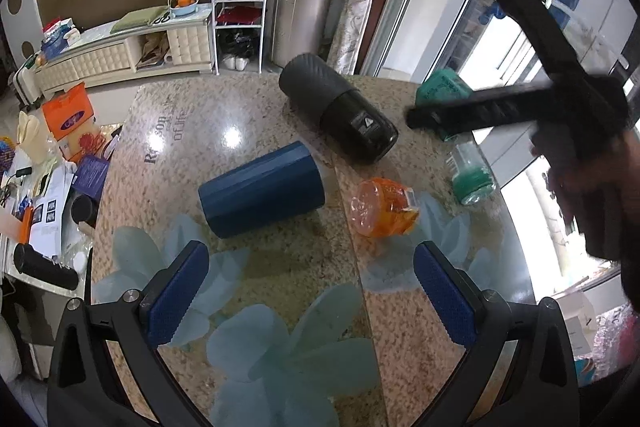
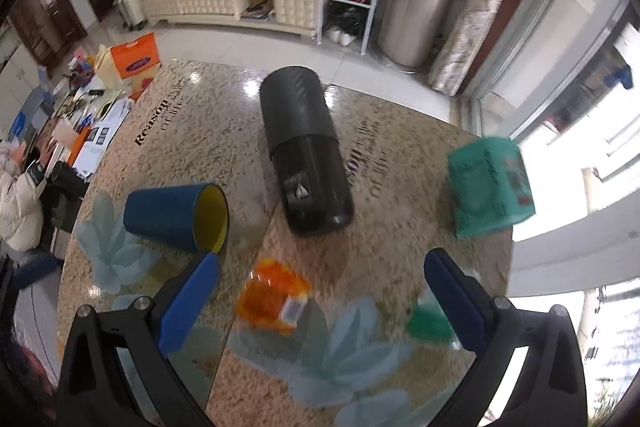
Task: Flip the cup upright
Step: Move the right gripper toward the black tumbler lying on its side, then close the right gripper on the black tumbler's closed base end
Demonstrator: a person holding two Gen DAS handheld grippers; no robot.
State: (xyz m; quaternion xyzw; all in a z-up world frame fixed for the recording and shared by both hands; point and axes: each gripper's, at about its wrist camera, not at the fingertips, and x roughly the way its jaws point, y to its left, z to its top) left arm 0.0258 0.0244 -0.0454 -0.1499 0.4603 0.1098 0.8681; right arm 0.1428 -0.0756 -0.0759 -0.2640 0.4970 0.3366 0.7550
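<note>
A dark blue cup [image 1: 262, 189] lies on its side on the granite-pattern table [image 1: 240, 107]. In the right wrist view the cup [image 2: 176, 217] shows its yellow inside, mouth facing right. My left gripper [image 1: 312, 291] is open and empty, above the table just in front of the cup. My right gripper [image 2: 320, 301] is open and empty, to the right of the cup, above an orange jar; it also shows in the left wrist view [image 1: 520, 107], raised at the right.
A large black cylinder [image 1: 338, 111] lies on its side behind the cup. An orange plastic jar [image 1: 384, 207], a green-capped bottle [image 1: 472, 173] and a teal box [image 2: 490, 187] lie to the right. The table edge runs along the left.
</note>
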